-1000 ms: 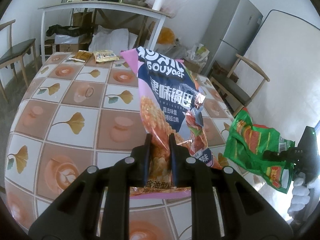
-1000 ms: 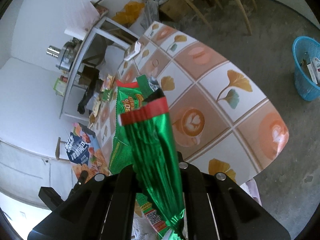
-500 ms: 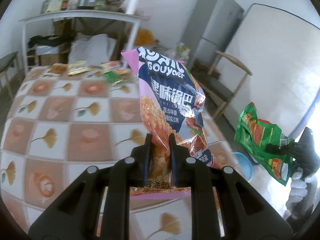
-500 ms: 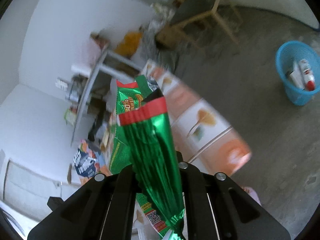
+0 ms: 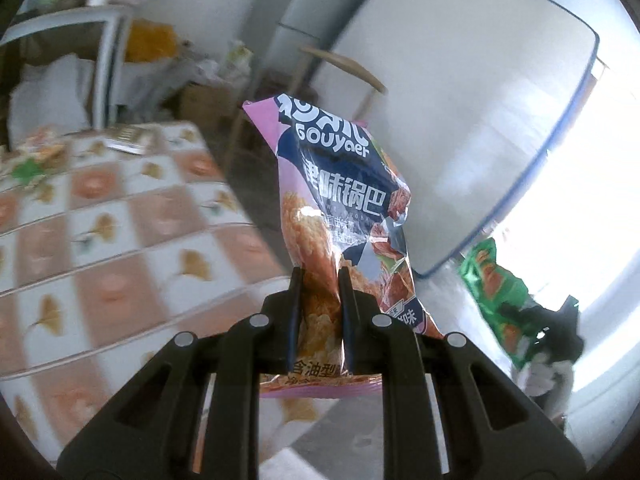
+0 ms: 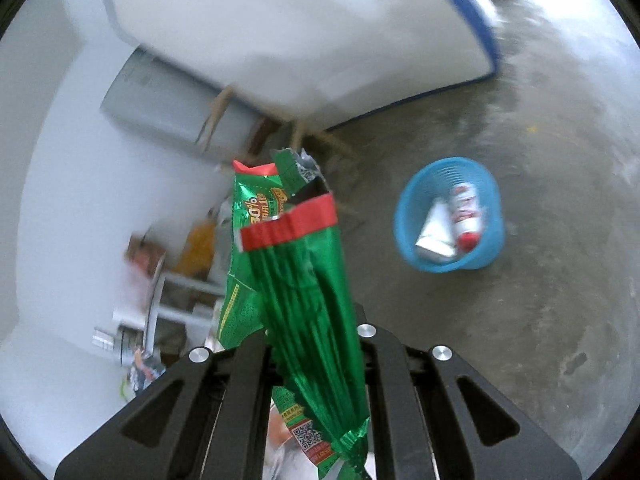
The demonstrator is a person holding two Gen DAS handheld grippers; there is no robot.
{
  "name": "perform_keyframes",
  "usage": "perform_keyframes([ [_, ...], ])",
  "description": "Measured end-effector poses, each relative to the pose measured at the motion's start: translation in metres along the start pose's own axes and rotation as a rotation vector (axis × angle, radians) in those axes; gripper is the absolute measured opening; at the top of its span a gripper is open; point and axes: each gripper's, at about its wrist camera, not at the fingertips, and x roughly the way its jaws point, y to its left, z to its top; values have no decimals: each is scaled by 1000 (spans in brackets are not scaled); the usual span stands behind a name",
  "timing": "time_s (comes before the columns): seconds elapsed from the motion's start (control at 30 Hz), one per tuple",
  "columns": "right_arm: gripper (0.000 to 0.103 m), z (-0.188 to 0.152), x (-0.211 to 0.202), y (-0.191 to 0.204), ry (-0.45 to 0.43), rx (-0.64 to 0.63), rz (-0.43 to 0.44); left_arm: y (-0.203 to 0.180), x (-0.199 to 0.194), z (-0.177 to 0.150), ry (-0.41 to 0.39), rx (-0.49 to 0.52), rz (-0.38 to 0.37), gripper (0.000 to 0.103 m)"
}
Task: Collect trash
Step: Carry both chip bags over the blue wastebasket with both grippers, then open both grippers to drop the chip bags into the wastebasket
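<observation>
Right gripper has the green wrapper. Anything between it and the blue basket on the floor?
Nothing visible does. In the right wrist view only bare concrete floor lies between the green wrapper, clamped in the right gripper, and the blue basket, whose open top already holds some trash.

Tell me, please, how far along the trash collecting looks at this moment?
Done: the blue basket on the floor already holds a few discarded items. In hand: the left gripper is clamped on the pink snack bag, the right gripper on the green wrapper, both in the air, neither over the basket yet. Left: dropping both in, and more wrappers lie at the far end of the table.
</observation>
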Motion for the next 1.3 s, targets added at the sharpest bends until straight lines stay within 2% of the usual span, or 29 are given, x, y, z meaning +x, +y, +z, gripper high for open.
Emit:
perform_keyframes([
  [0.1,6,14,11,-46,-8,97,-18,-25,32,4,40,30,-24,16],
  [0.23,6,28,54,-91,52,163,-51,-51,72,4,95,65,-44,16],
  [0.43,6,52,163,-128,171,219,-88,-74,130,8,195,91,-65,16],
  [0.57,7,61,224,-144,199,218,-152,-85,175,17,260,117,-60,16],
  [0.7,11,79,278,-154,212,161,-215,-95,233,25,350,152,-47,16],
  [0.73,17,84,290,-158,224,132,-232,-97,245,26,368,154,-44,16],
  [0.77,31,88,305,-164,243,93,-276,-101,266,25,402,155,-33,16],
  [0.8,36,90,313,-171,245,68,-353,-103,279,23,426,155,-29,16],
  [0.9,50,94,313,-180,233,0,-427,-112,318,17,489,152,-33,16],
  [0.97,57,95,302,-179,201,-49,-431,-121,344,12,522,159,-31,16],
  [1.1,60,95,265,-179,124,-88,-445,-130,393,2,589,100,-53,17],
  [1.23,60,80,204,-180,32,-49,-400,-135,455,-11,668,-65,-94,17],
  [1.3,60,68,178,-182,10,-33,-379,-137,487,-21,699,-125,-87,17],
])
